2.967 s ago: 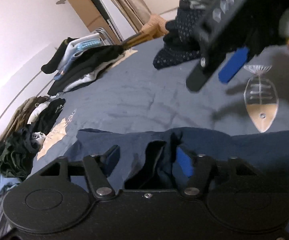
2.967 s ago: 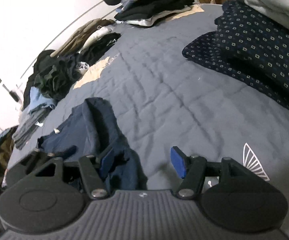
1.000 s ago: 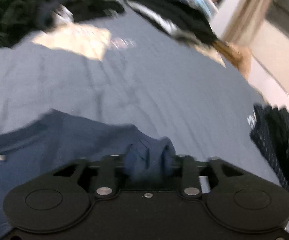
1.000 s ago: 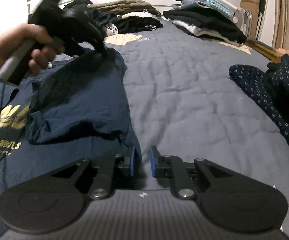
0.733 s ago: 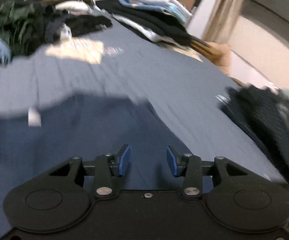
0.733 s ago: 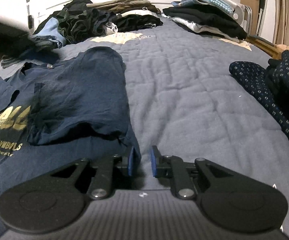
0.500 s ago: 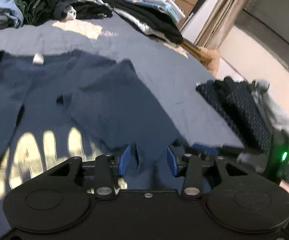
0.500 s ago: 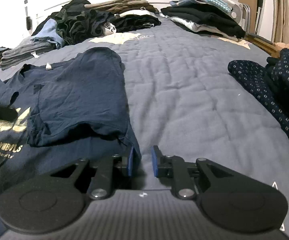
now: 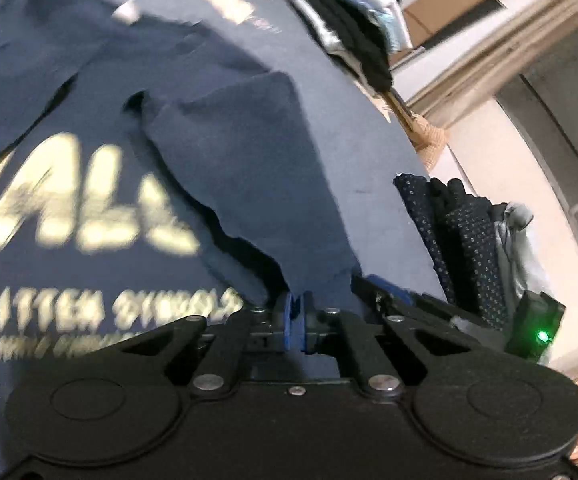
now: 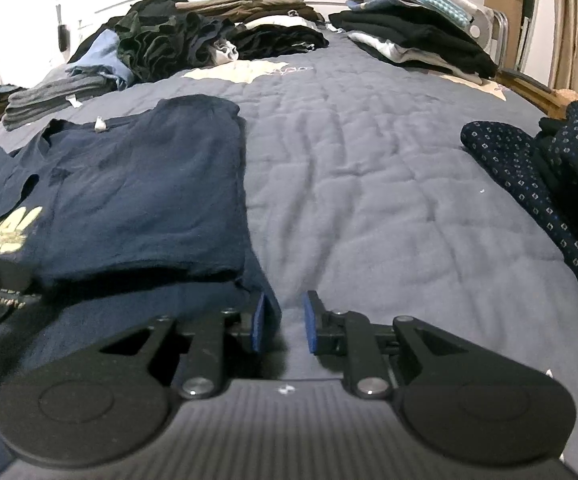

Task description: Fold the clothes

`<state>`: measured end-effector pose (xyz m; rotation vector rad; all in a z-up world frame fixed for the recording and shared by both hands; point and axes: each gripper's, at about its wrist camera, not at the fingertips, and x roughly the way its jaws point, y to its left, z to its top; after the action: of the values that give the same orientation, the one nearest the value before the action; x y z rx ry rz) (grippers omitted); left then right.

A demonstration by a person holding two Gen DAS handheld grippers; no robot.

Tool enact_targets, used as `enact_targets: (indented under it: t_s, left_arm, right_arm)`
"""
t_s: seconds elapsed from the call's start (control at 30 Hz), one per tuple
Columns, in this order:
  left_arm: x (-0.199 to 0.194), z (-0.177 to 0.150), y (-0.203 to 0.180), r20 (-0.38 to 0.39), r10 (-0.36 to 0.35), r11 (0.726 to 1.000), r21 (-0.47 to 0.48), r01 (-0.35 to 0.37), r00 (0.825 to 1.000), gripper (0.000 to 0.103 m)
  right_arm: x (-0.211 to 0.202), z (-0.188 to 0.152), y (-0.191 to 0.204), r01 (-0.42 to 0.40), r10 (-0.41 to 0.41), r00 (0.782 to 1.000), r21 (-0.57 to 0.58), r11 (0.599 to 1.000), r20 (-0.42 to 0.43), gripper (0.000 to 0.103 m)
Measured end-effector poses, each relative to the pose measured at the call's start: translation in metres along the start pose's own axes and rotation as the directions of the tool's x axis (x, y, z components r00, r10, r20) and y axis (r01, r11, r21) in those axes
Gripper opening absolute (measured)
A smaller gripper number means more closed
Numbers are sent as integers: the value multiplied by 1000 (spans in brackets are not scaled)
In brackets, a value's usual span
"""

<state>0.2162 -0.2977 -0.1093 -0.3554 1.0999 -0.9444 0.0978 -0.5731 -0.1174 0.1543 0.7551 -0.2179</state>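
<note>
A: What can we not see well here?

B: The left wrist view is blurry. The pale yellow letters on the dark blue cotton T-shirt (image 9: 89,256) are smeared, so we cannot read them all. The left part of the shirt runs off the edge in both views.

A: Where is the shirt?

B: It lies on the grey-blue quilted bed cover (image 10: 389,184). Its right side is folded over on top of the front, and the white neck tag (image 10: 99,124) shows at the far end.

A: What do we hold?

B: Our left gripper (image 9: 296,322) has its blue pads pressed together on the near edge of the folded flap. The cloth goes in between them. Our right gripper (image 10: 285,326) has its pads a little way apart, by the near right edge of the shirt. The left pad is against the cloth, but we cannot tell if any cloth is inside the gap.

A: Is anything in a box or basket?

B: We see none. There are just piles on the bed: a stack of folded black and white clothes (image 10: 413,36) at the far right, a messy heap of dark green and black clothes (image 10: 169,44) at the far left, and a dark blue cloth with small diamond dots (image 10: 537,168) at the right, cut off by the edge.
</note>
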Motion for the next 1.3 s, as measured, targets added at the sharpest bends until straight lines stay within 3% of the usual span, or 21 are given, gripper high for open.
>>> enact_targets:
  t_s: [0.17,0.23,0.3,0.33,0.43,0.63,0.7,0.8,0.9,1.1,1.3]
  left_arm:
    - [-16,-1,1,67,-3,1000,-26,5,998,6]
    - [-11,8,3,80,-5,997,-71,11,997,11]
    - [2,13,9,73,-3,992,-123,12,997,40]
    - [10,14,10,71,-1,990,-139,11,997,42]
    - [27,15,13,94,17,980,-199,2,995,40]
    - [27,12,27,133,-22,955,-291,60,991,39]
    - [27,11,29,146,-16,951,-305,60,989,28]
    - [28,9,29,153,4,951,-305,44,988,13]
    - [28,7,27,162,18,952,-303,33,987,10]
    - [26,9,27,179,18,954,-297,36,984,10]
    - [31,21,40,193,82,941,-338,-13,978,11]
  right_arm:
    - [-1,1,-1,-7,7,1000,6,1000,-12,21]
    - [-1,2,-1,-10,10,1000,8,1000,-16,22]
    - [-2,2,-2,-13,13,1000,10,1000,-21,23]
    - [-2,2,-2,-14,14,1000,11,1000,-23,23]
    - [-6,7,-4,-18,18,1000,26,1000,-23,23]
    - [-26,23,-8,-41,41,999,89,995,8,25]
    - [-38,29,0,-117,109,991,115,986,75,27]
    - [-38,26,27,-228,218,969,79,971,118,42]
    - [-36,22,54,-330,322,935,33,943,146,43]
    - [-4,5,81,-320,320,947,-15,947,-1,43]
    - [0,1,86,-310,310,951,-64,949,-19,43]
